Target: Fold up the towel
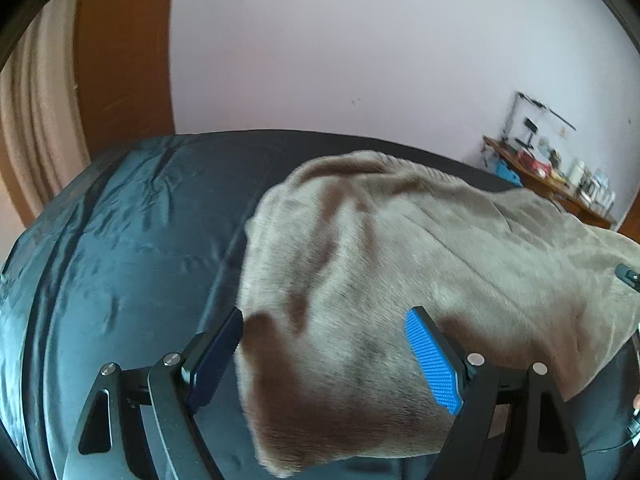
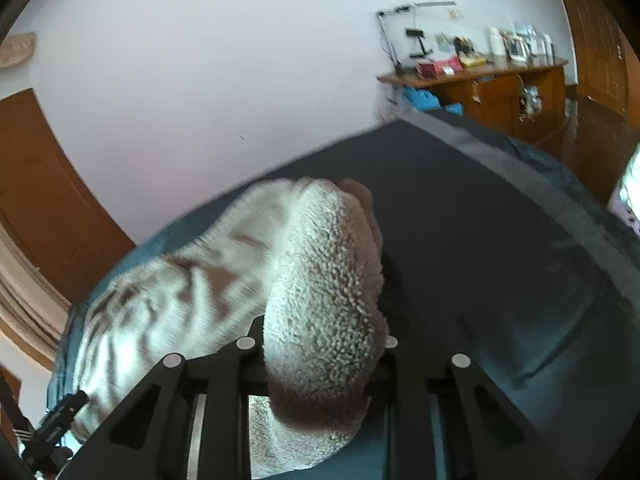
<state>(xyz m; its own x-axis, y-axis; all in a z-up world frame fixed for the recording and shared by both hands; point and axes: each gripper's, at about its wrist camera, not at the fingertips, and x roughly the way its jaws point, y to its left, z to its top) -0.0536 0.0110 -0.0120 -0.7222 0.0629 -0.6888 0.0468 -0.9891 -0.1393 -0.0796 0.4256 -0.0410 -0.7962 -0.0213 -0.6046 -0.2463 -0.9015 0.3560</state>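
Two grippers work one towel on the bed — left gripper jaws spread astride its near corner, right gripper jaws pinching a bunched edge — soft, limp, light, so best held at corners.

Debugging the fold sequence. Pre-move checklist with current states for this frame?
1. Right gripper clamped on towel: ok, cloth bunched between its fingers.
2. Left gripper gripping towel: not ok, jaws wide open, cloth lies between them.
3. Towel flat on bed: not ok, wrinkled, right end lifted.
4. Left corner reachable: ok, the edge sits by the left fingers.
5. Corners aligned: cannot tell.
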